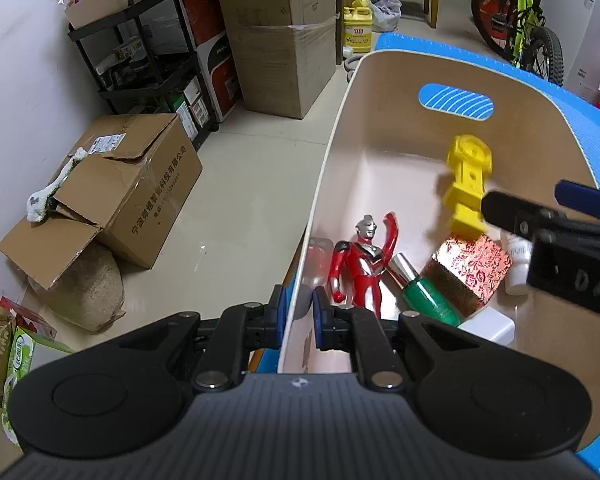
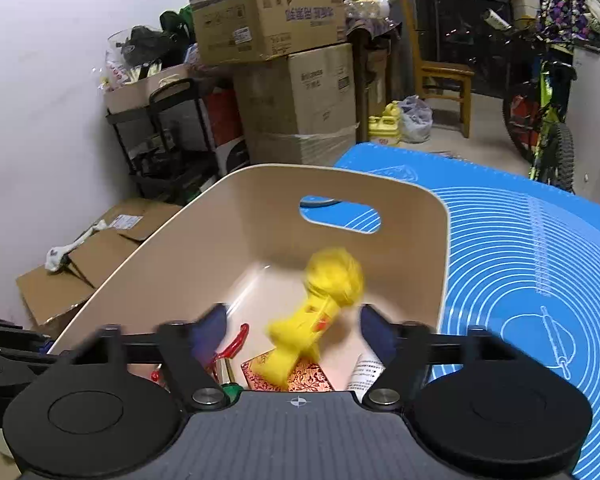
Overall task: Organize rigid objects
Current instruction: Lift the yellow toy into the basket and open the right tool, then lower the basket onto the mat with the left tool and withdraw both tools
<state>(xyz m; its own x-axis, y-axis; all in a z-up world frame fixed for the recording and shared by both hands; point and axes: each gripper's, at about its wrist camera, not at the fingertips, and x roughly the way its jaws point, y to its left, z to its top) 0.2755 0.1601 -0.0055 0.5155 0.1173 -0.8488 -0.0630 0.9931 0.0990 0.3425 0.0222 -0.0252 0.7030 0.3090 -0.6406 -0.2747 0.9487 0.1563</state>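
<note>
A beige bin (image 1: 328, 168) stands on a blue mat (image 2: 520, 248). My left gripper (image 1: 299, 316) is shut on the bin's near left wall. My right gripper (image 2: 296, 330) is open over the bin, and a yellow toy (image 2: 320, 312) is blurred between its fingers, free of both pads; it also shows in the left wrist view (image 1: 466, 184). In the bin lie a red and silver figure (image 1: 360, 264), a green bottle (image 1: 424, 292), a red patterned box (image 1: 472, 268) and a white bottle (image 1: 518, 264).
Cardboard boxes (image 1: 112, 196) and a black shelf cart (image 1: 148, 60) stand on the floor left of the table. Stacked cartons (image 2: 300, 92), a wooden chair (image 2: 440, 76) and a bicycle (image 2: 548, 120) stand behind it.
</note>
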